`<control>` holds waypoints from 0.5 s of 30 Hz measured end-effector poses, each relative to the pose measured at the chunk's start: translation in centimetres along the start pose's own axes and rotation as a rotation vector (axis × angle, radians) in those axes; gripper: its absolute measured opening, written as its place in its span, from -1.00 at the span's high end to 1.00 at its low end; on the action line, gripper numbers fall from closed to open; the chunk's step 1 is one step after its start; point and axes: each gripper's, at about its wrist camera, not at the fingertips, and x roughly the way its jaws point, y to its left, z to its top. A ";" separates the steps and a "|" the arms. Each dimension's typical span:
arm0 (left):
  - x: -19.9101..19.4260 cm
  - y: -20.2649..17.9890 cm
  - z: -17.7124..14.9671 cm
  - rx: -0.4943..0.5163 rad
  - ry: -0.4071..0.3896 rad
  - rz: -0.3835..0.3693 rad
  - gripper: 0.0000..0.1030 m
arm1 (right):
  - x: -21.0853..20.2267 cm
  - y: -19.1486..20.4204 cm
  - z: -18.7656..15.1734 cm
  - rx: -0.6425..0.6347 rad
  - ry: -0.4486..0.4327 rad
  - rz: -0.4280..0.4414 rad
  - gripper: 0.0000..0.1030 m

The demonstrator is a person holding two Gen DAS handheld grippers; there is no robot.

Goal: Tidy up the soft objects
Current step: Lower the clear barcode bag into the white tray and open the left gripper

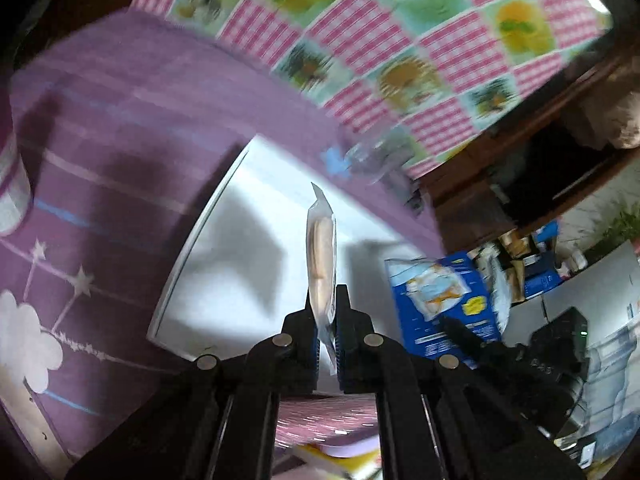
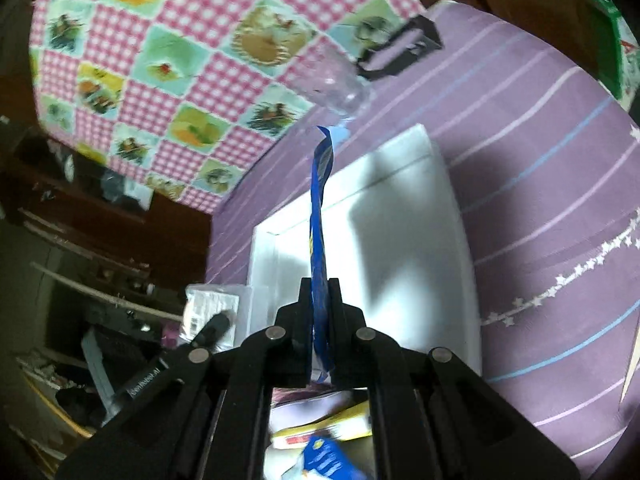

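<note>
two tools busy | left tool (image 1: pixel 325 320) pinches clear packet (image 1: pixel 321 256) | right tool (image 2: pixel 320 312) pinches blue packet (image 2: pixel 320 240) | white tray (image 2: pixel 400 240) on bed looks bare, both packets left

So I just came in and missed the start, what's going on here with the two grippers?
A person is sorting soft packets with a handheld gripper in each hand. The left gripper is shut on a clear packet with something pale inside, held edge-on. The right gripper is shut on a blue packet. Both hang over a white tray lying on a purple striped bedsheet, and nothing shows in the visible part of the tray.
</note>
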 end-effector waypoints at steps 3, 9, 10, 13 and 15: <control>1.4 1.2 -0.3 -0.007 0.033 0.042 0.91 | 0.9 -0.4 -0.2 0.001 0.034 -0.027 0.87; 3.3 2.1 -0.7 -0.011 0.108 0.137 0.91 | 2.5 -1.1 -0.9 0.033 0.116 -0.082 0.83; 3.3 1.8 -0.8 0.000 0.112 0.143 0.91 | 2.5 -1.5 -1.0 0.056 0.122 -0.092 0.81; 3.6 1.0 -1.1 0.033 0.131 0.184 0.87 | 2.0 -1.9 -0.9 0.108 0.140 -0.137 0.70; 3.5 0.6 -1.2 0.044 0.141 0.188 0.80 | 1.6 -1.5 -0.8 0.099 0.170 -0.162 0.45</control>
